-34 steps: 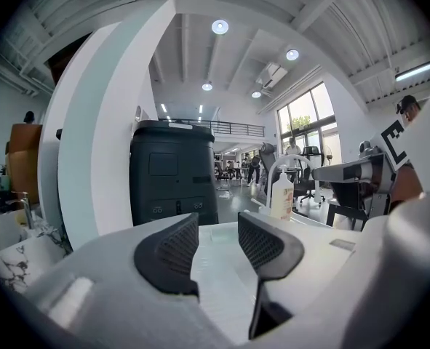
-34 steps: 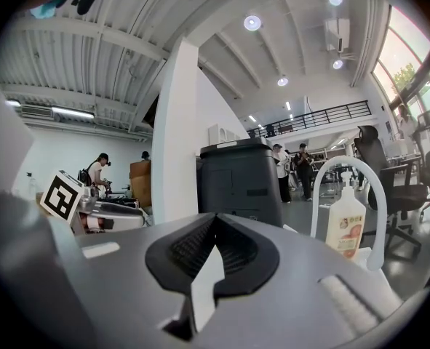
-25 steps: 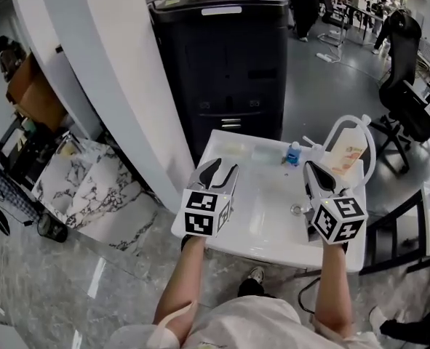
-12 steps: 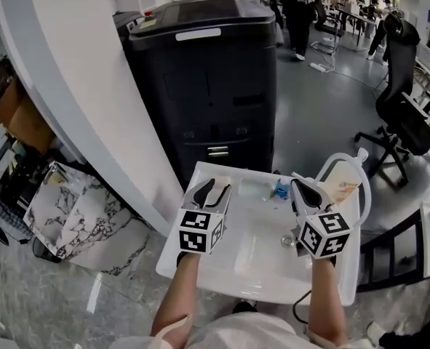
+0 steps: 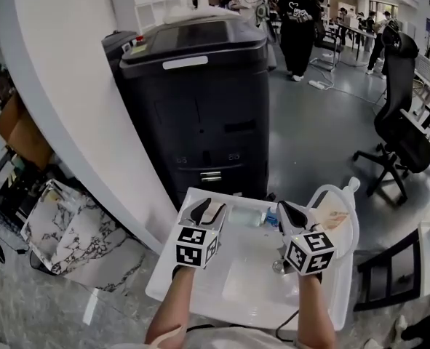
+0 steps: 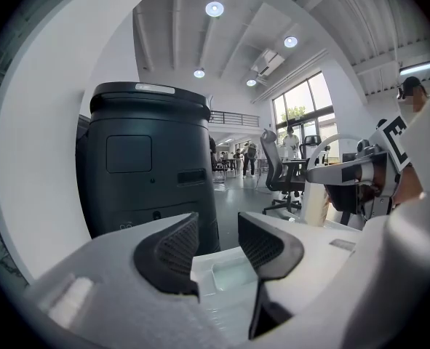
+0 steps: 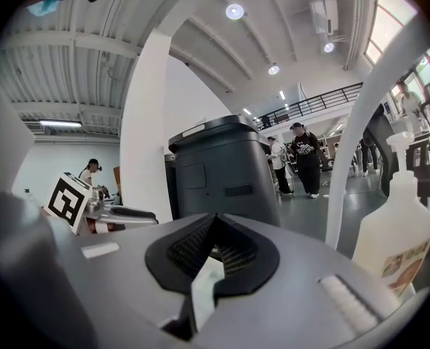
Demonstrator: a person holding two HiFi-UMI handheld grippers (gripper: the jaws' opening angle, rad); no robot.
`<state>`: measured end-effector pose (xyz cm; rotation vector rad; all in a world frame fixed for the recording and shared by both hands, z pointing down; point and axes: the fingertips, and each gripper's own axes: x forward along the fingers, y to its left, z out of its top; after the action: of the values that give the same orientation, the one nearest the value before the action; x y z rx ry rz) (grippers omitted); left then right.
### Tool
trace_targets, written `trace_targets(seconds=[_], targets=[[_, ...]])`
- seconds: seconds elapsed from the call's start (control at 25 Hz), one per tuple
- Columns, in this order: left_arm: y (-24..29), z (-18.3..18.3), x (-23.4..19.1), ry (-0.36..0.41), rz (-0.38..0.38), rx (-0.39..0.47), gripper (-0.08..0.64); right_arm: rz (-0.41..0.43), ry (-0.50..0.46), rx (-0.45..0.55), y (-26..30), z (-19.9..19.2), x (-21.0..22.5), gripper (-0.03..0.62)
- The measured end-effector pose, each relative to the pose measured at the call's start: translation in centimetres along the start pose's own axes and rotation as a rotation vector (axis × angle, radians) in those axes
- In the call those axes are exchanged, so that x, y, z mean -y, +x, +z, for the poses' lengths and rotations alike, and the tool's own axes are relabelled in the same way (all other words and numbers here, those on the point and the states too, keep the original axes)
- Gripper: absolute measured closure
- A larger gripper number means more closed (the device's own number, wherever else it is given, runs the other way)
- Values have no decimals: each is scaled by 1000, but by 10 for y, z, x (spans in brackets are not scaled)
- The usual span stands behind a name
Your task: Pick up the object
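Since only the head view has been tilted upward, the left gripper (image 6: pixel 218 240) is kept spread and empty, the right gripper (image 7: pixel 213 247) closed on nothing, and no object is approached.

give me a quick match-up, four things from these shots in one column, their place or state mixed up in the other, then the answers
Column one
1. left tongs
2. right tongs
3. bottle
4. black machine

Column two
a. shut, tips together
b. on the floor straight ahead
c. open, nothing between the tips
d. just to the right of the right tongs

Pairs: 1-c, 2-a, 3-d, 4-b
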<state>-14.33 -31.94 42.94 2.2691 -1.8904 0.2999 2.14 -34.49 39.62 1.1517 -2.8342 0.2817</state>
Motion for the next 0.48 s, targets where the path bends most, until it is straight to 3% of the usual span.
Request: trace_targets(seconds=[0.28,0.48], targets=[[14,3,-8,7,-29,4,385,-27,-1,6,7,0,6,589],[26,7,-13,36,-90,8,385,-90,-9,27,9,6,12,589]])
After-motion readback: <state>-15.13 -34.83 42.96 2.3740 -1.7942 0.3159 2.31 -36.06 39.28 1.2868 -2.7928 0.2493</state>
